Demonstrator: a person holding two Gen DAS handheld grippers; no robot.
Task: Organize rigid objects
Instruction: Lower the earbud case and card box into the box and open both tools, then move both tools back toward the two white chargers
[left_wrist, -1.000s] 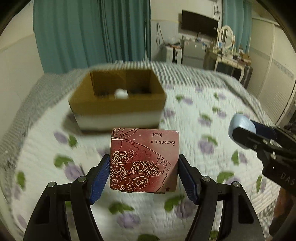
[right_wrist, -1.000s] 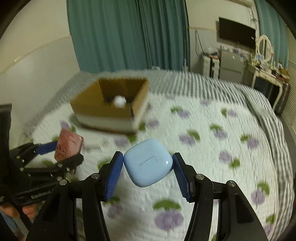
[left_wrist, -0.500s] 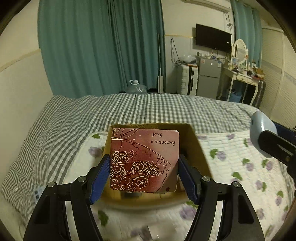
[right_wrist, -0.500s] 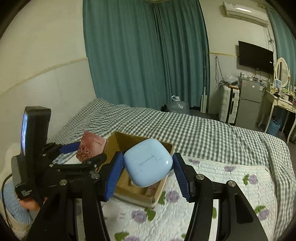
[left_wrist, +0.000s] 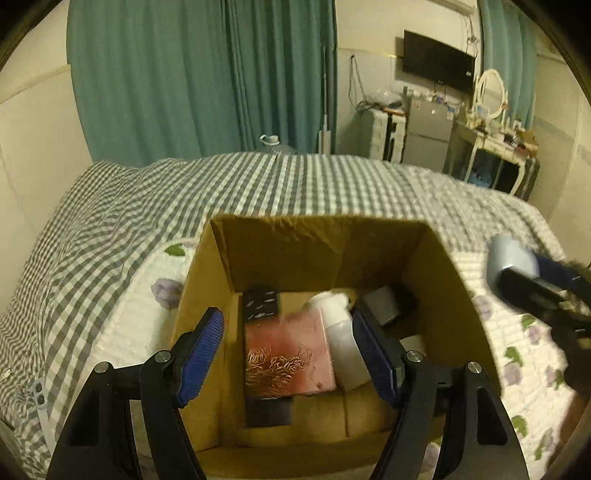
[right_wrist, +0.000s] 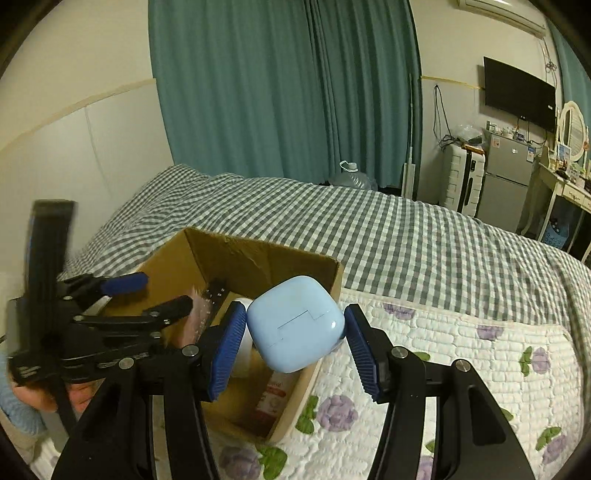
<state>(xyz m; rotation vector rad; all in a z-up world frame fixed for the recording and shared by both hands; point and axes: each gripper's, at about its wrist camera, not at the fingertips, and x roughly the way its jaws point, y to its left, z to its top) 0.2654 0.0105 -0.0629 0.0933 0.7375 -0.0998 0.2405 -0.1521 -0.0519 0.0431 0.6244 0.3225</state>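
An open cardboard box (left_wrist: 454, 295) stands on the bed. My left gripper (left_wrist: 288, 354) hangs open over it. The red rose tin (left_wrist: 288, 362) lies blurred inside the box below the open jaws, beside a white bottle (left_wrist: 343, 347). My right gripper (right_wrist: 295, 339) is shut on a light blue earbud case (right_wrist: 295, 321) and holds it over the box's right wall (right_wrist: 332, 273). The case also shows at the right edge of the left wrist view (left_wrist: 509, 258). My left gripper also shows in the right wrist view (right_wrist: 147, 299).
Dark small boxes (left_wrist: 260, 302) and a grey item (left_wrist: 384, 306) lie in the box too. The bed has a floral quilt (right_wrist: 461, 354) and a checked blanket (left_wrist: 147, 206). Teal curtains, a fridge (right_wrist: 506, 177) and a dressing table stand behind.
My left gripper has opened and let go of the rose tin, which now lies in the box. Both grippers have moved closer over the box; the right still holds the blue case.
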